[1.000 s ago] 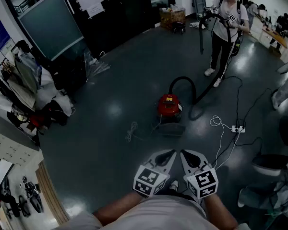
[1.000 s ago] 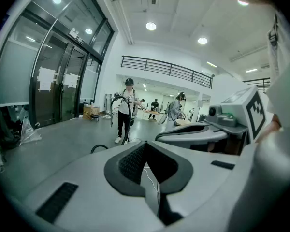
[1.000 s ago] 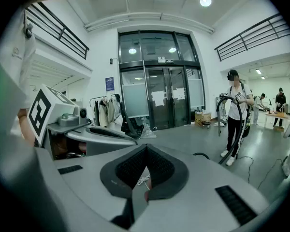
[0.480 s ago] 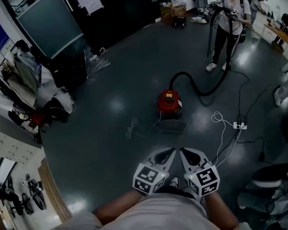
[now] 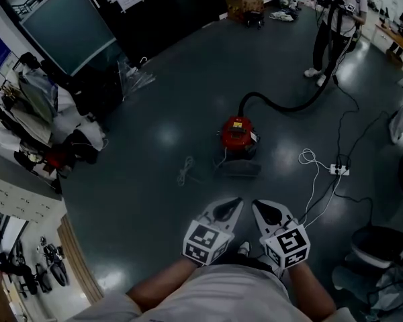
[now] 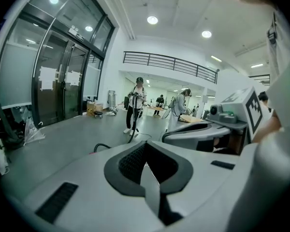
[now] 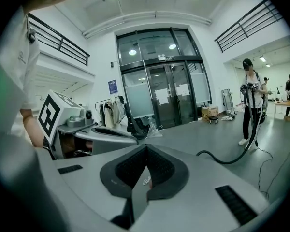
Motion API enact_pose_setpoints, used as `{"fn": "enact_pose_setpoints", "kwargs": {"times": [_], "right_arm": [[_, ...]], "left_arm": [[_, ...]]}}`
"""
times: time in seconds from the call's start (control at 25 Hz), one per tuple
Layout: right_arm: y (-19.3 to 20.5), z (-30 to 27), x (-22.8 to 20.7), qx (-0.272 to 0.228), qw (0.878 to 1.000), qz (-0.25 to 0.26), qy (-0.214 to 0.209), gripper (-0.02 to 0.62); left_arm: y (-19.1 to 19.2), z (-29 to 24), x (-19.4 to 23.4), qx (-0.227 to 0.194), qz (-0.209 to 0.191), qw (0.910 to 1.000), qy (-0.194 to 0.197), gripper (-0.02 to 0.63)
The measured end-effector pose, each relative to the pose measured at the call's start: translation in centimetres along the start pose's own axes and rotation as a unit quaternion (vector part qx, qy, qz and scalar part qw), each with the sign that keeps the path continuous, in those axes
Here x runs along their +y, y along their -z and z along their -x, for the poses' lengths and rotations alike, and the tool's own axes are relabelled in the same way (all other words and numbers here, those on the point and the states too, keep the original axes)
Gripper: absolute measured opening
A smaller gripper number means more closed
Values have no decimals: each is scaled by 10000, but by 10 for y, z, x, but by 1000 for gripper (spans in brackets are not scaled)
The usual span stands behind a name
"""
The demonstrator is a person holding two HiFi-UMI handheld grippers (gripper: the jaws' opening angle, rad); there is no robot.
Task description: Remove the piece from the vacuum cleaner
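Observation:
A red canister vacuum cleaner [image 5: 237, 137] stands on the dark floor ahead of me. Its black hose [image 5: 282, 104] curves away to a person [image 5: 336, 25] at the far right, who holds the wand end. A dark flat piece [image 5: 240, 170] lies on the floor just in front of the canister. My left gripper [image 5: 236, 202] and right gripper [image 5: 255, 205] hang side by side close to my body, well short of the vacuum, both shut and empty. In the right gripper view the hose [image 7: 227, 159] and the person [image 7: 251, 105] show at the right. The left gripper view shows the person [image 6: 135, 111] far off.
A white cable [image 5: 316, 176] and power strip [image 5: 340, 170] lie on the floor to the right of the vacuum. A small coil of cord [image 5: 185, 171] lies left of it. Clothes racks and bags [image 5: 33, 119] crowd the left wall. A chair [image 5: 379, 241] stands at the lower right.
The person with the hose has walked farther away towards the upper right, stretching the hose out. The view has shifted a little; my grippers stay shut near my body.

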State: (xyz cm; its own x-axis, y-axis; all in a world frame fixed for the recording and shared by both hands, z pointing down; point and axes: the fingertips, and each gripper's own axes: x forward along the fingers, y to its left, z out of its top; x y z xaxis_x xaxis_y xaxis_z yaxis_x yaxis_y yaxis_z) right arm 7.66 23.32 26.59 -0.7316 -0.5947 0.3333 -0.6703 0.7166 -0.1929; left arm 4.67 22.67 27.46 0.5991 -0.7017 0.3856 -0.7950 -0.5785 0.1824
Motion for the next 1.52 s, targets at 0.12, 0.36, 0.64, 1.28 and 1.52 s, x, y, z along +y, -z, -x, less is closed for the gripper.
{"fn": "enact_pose_setpoints", "kwargs": {"times": [0.12, 0.36, 0.64, 1.28, 1.52], "right_arm": [[0, -10, -11, 36, 10000, -19, -9, 17], [5, -51, -42, 202, 9997, -43, 87, 17], [2, -126, -91, 475, 9983, 7, 349, 17], [103, -291, -214, 1784, 9823, 417, 394, 17], [185, -347, -258, 2234, 9728, 613, 90, 18]], "left_arm": [[2, -11, 10, 53, 3, 10000, 6, 6], [10, -43, 49, 186, -42, 9998, 55, 7], [15, -94, 122, 471, -275, 9980, 327, 6], [112, -246, 270, 1294, -929, 9849, 685, 8], [206, -318, 315, 1880, -1399, 9693, 749, 8]]}}
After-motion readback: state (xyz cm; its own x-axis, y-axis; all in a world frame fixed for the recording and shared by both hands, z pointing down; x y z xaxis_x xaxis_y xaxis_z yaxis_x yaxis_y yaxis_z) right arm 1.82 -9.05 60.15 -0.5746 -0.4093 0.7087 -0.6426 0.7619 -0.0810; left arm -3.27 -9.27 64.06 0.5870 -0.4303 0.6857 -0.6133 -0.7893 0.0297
